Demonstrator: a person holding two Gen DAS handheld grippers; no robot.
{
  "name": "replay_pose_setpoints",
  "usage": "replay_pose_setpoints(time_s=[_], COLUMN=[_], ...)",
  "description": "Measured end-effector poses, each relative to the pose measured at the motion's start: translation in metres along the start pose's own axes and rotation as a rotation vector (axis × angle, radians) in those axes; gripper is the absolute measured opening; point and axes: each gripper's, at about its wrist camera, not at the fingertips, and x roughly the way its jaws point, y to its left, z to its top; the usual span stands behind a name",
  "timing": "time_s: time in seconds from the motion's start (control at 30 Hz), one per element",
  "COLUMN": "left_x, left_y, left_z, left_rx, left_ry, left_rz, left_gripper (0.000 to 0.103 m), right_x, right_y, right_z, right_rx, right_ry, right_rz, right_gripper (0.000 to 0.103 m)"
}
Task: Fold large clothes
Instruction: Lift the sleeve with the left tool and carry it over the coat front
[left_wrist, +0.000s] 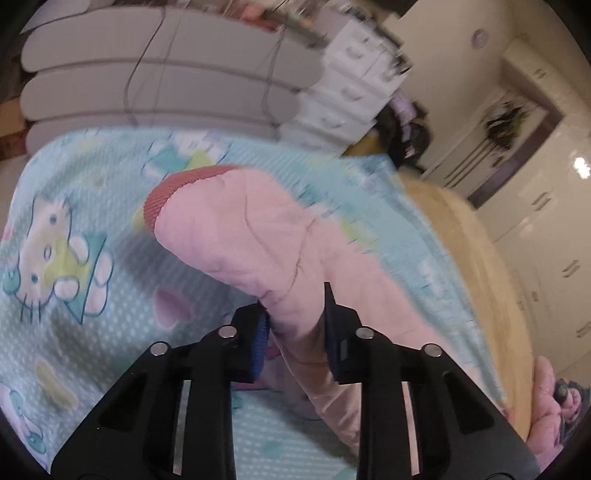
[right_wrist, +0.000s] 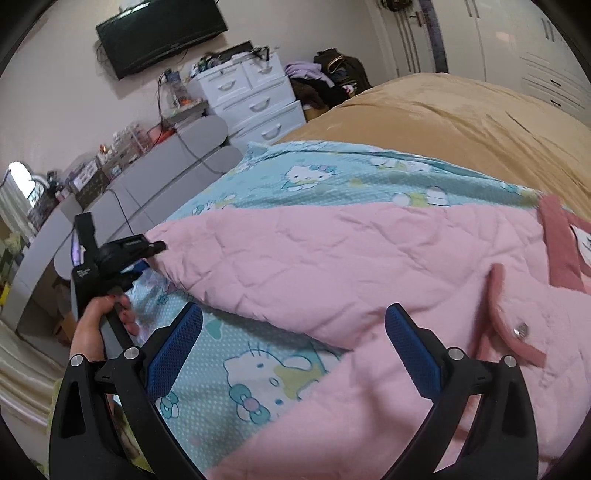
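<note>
Lying across the bed (right_wrist: 461, 110), on top of a blue cartoon-cat blanket (right_wrist: 332, 173) that is covering a tan bedspread, the pink quilted jacket (right_wrist: 332, 258) is spreading from the middle of the bed toward the near right. It is looking soft, puffy and light, so it is likely folding easily but also slumping and sliding over the smooth blanket; thin edges, seams and cuffs are probably giving a surer hold than the padded middle. One sleeve (left_wrist: 240, 229) is reaching away toward the far left, ending in a darker ribbed cuff (left_wrist: 173, 192). The left tool (left_wrist: 295, 325) is sitting clamped on the near part of that sleeve, the fabric bunching between its blue pads; in the right view it is showing at the jacket's left edge (right_wrist: 147, 251), with the person's hand (right_wrist: 99, 325) gripping its handle. The right tool (right_wrist: 295, 343) is hovering with its fingers wide apart and holding nothing, just above the jacket's near hem. A small metal snap (right_wrist: 521, 329) is glinting on a dark-pink strap near its right finger.
</note>
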Motion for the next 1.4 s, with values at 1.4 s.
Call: replay_pose_setpoints(time_s=[1.4], left_x=[-0.235], left_y=[-0.255], left_z=[-0.111], left_rx=[0.585], left_ry=[-0.23], left_rz=[-0.553], left_gripper=[0.01], right_x=[-0.27], right_y=[-0.165], right_z=[-0.135], right_rx=[0.36], right_ry=[-0.372], right_rz=[-0.188], right_gripper=[0.099])
